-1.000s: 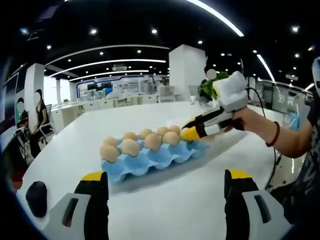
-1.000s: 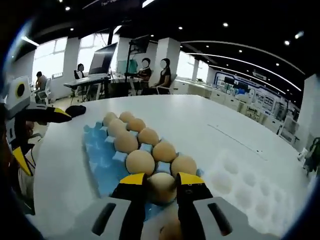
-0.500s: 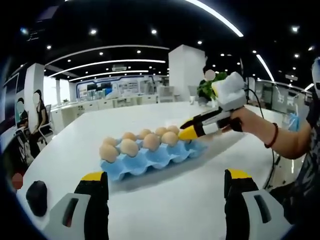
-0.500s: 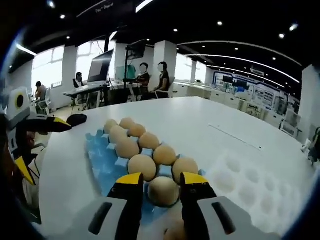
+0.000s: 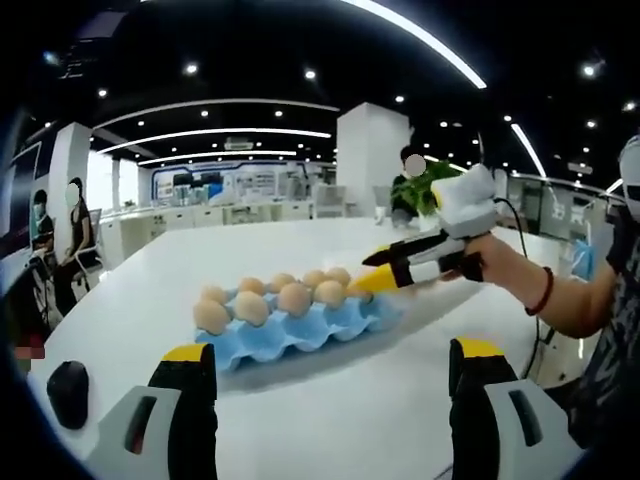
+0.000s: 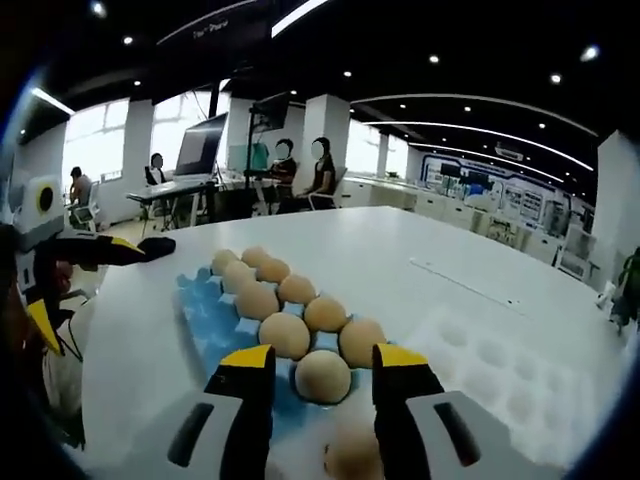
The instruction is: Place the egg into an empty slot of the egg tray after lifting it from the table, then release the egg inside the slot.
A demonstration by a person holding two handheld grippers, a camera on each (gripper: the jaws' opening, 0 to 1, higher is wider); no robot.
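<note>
In the right gripper view, my right gripper (image 6: 322, 362) had its yellow-tipped jaws spread wide with nothing between the pads. The egg (image 6: 323, 376), pale tan and smooth, sat free in the gap between them, seated in the nearest slot of the blue egg tray (image 6: 205, 318). A second ago those jaws were pinched against its sides; they had since parted and drawn back a little. Beyond it two rows of brown eggs ran away from the jaws. In the left gripper view, my left gripper (image 5: 330, 362) stayed wide open and empty, short of the tray, with the right gripper at the tray's far right end.
</note>
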